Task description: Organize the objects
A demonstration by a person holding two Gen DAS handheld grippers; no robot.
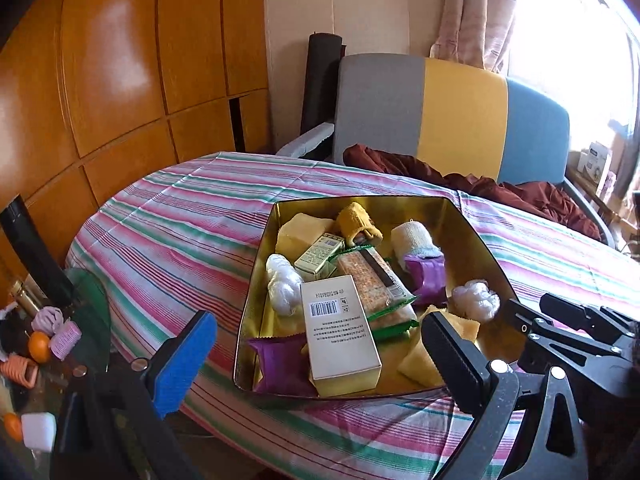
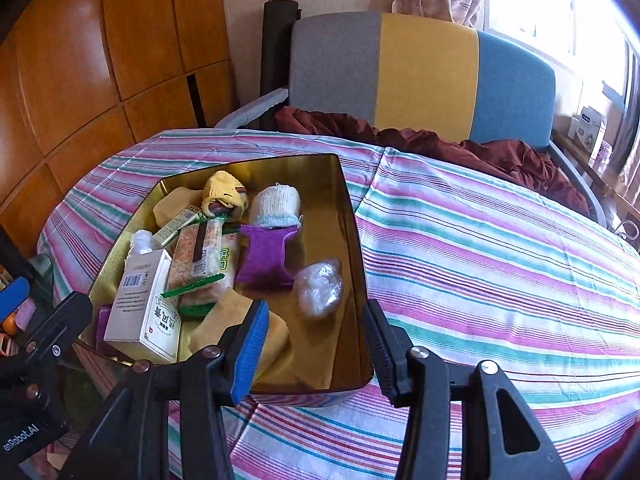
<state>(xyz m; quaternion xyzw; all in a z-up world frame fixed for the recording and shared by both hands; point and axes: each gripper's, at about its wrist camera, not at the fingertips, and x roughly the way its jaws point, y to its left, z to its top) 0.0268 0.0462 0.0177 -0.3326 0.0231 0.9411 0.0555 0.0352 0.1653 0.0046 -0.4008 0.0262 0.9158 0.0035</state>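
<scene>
The fingers of the left gripper [image 1: 320, 344] and right gripper [image 2: 316, 344] are being held apart and empty above the shallow gold metal tin [image 2: 356, 240] on the striped tablecloth [image 2: 500, 240], where boxes, sponges and rolled socks are being kept together, probably for sorting.

A table draped in a striped cloth [image 2: 480, 240] carried a gold tin [image 2: 352, 216] of oddments, just ahead of both grippers' fingers.

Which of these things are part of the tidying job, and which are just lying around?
Job: gold tin, white carton, purple pouch, plastic wad, rolled socks.
Lying about: maroon cloth, chair, hair rollers.
</scene>
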